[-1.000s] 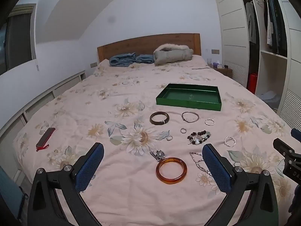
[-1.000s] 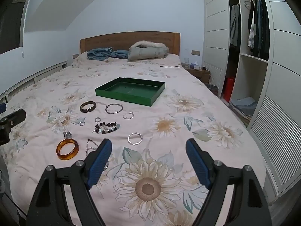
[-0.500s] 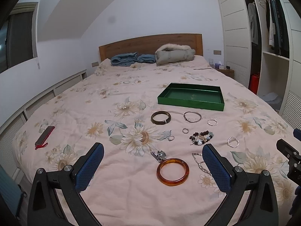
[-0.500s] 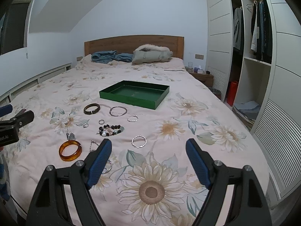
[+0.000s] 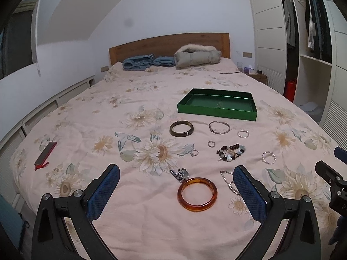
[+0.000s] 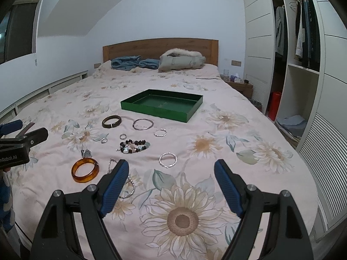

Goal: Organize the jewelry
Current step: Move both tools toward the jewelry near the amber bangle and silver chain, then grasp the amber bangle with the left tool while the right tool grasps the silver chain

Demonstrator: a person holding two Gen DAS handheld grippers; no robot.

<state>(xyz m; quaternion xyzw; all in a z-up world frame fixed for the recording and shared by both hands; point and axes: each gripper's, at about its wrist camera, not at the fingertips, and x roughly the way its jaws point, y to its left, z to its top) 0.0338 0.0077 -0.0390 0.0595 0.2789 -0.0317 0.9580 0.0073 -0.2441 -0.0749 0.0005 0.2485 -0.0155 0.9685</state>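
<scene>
While both grippers, left (image 5: 175,189) and right (image 6: 170,181), hover wide open and empty, the rigid amber resin bangle (image 5: 197,194) looks light, slippery; grip across its rim.

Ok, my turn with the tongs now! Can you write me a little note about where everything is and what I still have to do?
Left tongs: open, holding nothing, above the amber bangle.
Right tongs: open, holding nothing, near the twisted silver ring.
The green tray sits further up the bed and looks empty.
All the jewelry lies on the bedspread in front of it: dark bangle, thin silver bangle, beaded bracelet, small rings, a chain and a small charm.
Done: nothing is in the tray yet.
Left: probably move every piece into the tray, maybe the amber bangle first.
</scene>
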